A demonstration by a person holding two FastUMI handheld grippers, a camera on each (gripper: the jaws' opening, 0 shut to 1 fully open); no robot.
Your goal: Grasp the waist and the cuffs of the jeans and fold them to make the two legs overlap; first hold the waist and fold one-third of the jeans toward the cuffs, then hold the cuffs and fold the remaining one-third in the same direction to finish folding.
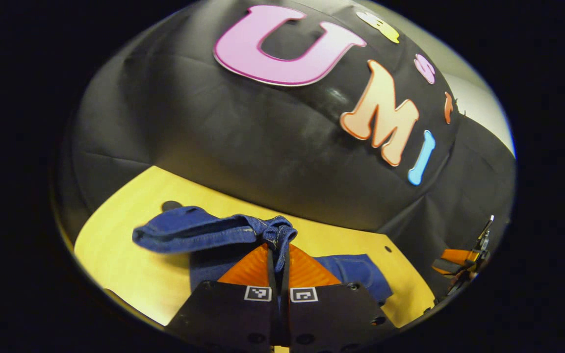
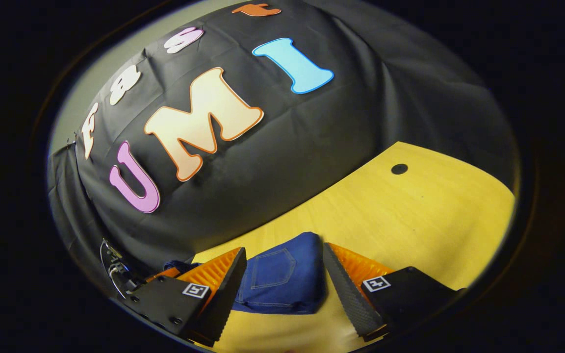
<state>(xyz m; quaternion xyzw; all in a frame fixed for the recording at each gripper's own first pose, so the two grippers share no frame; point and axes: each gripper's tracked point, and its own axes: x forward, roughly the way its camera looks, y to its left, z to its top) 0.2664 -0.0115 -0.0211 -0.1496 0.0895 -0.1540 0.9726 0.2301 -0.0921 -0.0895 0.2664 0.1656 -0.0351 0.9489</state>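
Observation:
Blue jeans (image 1: 199,235) lie on the yellow wooden table (image 1: 130,274). In the left gripper view my left gripper (image 1: 278,264) is shut on a bunched fold of denim, which is lifted off the table and drapes to the left. More of the jeans (image 1: 356,274) lies flat to the right of the fingers. In the right gripper view my right gripper (image 2: 285,274) stands open above the jeans (image 2: 282,282), whose back pocket faces up between the two fingers. The right gripper (image 1: 464,262) also appears far right in the left gripper view.
The table (image 2: 410,220) stretches to the right in the right gripper view, with a small dark hole (image 2: 399,169) near its back. The black cloth wall (image 1: 263,137) hangs right behind the table. Another dark hole (image 1: 171,206) sits beside the raised denim.

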